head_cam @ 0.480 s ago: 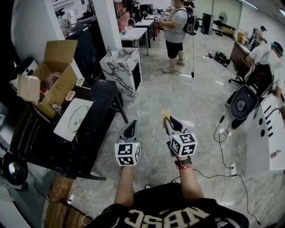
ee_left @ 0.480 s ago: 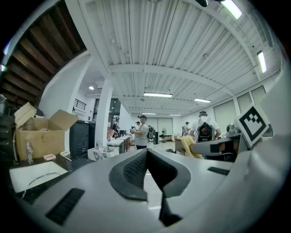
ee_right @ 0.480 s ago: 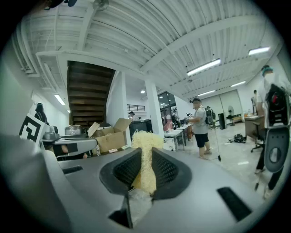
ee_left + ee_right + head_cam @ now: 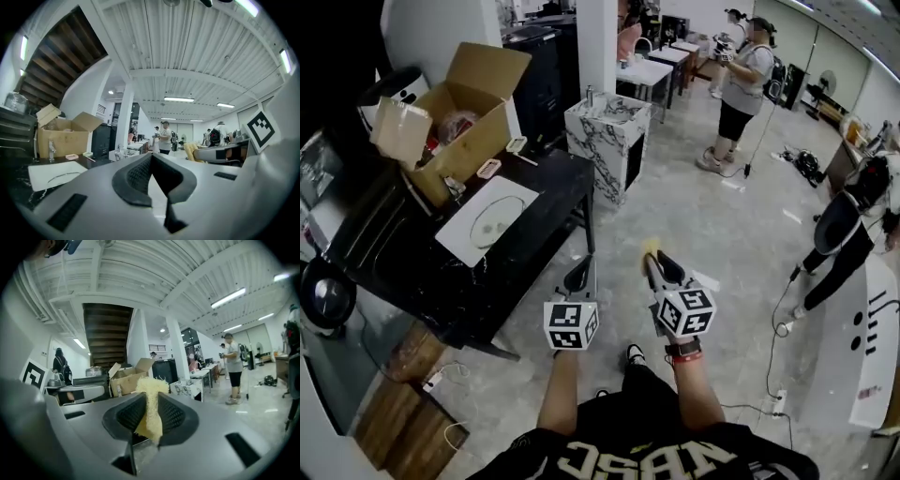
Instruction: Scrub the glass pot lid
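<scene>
Closest in, at six o'clock in the head view, two forearms reach forward over the grey floor (image 4: 712,225), each holding a tool roughly level. The left hand-held gripper (image 4: 578,272) has its jaws pressed together with nothing between them; its own view shows the dark ribbed pads meeting in a closed V. Just beside it, at its three o'clock, the right hand-held gripper (image 4: 655,259) is clamped on a yellow sponge (image 4: 651,246), whose frayed top sticks up past the jaw tips. In the right gripper view the sponge fills the gap between the two pads. The two tools are near each other but not touching.

Farther out, at about ten o'clock from the tools, a dark surface (image 4: 539,199) carries a white sheet (image 4: 459,246). The glass lid (image 4: 491,223) lies flat on that sheet, well apart from both tools and touched by neither.

Beyond the sheet, at eleven o'clock, an open cardboard box (image 4: 461,122) sits on the same surface with its flaps up. At twelve o'clock, past the end of the surface, a marble-patterned cabinet (image 4: 611,133) stands on the floor. Farthest away, at one o'clock, a person (image 4: 739,89) in a grey shirt and dark shorts stands near some tables.
</scene>
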The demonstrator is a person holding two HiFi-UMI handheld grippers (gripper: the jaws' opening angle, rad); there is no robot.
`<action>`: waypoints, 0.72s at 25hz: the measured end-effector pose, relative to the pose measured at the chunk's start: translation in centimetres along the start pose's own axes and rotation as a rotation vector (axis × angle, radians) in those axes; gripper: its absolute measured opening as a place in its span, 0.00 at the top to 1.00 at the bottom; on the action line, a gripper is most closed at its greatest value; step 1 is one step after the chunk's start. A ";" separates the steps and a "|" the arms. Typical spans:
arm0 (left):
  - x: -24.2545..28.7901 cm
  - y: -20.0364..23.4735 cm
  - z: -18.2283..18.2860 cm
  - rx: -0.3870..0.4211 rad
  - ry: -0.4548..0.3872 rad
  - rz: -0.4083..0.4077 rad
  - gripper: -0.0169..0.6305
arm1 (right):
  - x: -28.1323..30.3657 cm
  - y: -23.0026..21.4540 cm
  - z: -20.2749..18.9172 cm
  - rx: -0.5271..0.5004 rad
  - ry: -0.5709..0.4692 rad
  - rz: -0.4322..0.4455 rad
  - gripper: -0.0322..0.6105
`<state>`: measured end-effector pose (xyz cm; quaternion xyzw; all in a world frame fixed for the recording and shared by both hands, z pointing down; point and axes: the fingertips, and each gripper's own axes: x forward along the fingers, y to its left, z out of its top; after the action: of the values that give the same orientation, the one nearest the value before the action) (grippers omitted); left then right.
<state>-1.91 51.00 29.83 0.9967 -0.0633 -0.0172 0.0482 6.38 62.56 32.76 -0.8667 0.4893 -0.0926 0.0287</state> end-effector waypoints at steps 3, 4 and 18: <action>0.9 3.4 -0.2 0.008 0.003 0.066 0.95 | 4.4 1.0 -0.3 0.010 0.016 0.079 0.83; 1.5 4.5 -0.2 0.011 0.002 0.088 0.95 | 6.0 1.2 -0.3 0.010 0.018 0.106 0.83; 14.1 16.3 1.8 0.045 -0.028 0.420 0.95 | 26.6 -0.8 4.1 0.013 0.030 0.443 0.84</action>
<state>9.99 32.89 29.26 0.9621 -0.2705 -0.0193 0.0276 21.22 40.09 32.40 -0.7364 0.6675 -0.1001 0.0465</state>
